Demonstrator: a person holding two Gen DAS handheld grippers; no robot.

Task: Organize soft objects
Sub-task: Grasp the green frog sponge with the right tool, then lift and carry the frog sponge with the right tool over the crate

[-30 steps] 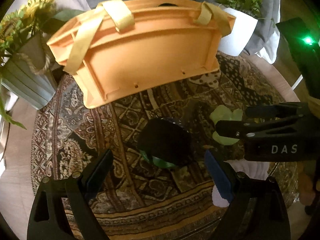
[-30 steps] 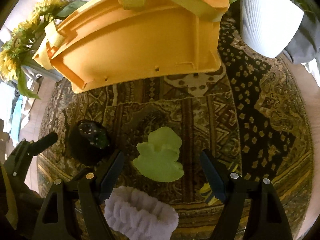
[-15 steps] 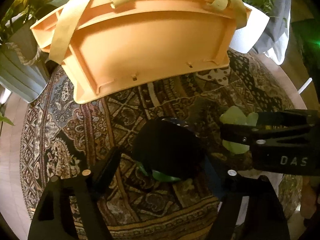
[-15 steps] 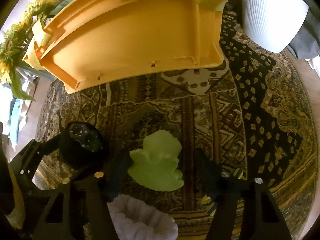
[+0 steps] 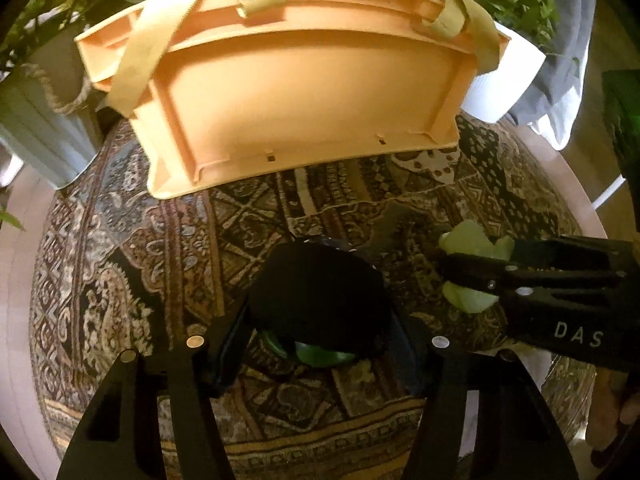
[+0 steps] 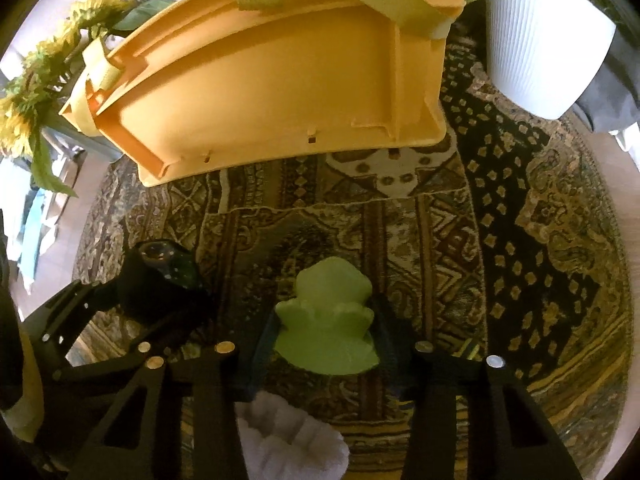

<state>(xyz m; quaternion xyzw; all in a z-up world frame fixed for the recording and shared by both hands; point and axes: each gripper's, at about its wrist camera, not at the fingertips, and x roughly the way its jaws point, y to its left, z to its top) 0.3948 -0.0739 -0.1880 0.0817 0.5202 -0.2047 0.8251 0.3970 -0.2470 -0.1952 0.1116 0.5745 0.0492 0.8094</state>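
Left gripper (image 5: 320, 344) closed on black toy (image 5: 316, 300); right gripper (image 6: 324, 344) closed on green toy (image 6: 328, 320); both on rug (image 6: 520, 240) near orange bin (image 5: 304, 100).

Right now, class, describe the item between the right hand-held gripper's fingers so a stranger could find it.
Start at the orange plastic crate on the patterned rug. In front of it lies a pale green soft toy, brighter than the black soft object left of it and the white fluffy item.

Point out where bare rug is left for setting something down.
Bare rug lies right of the green toy, below the white pot, and between toy and orange bin. Crowded near both grippers: black toy, white fluffy item.
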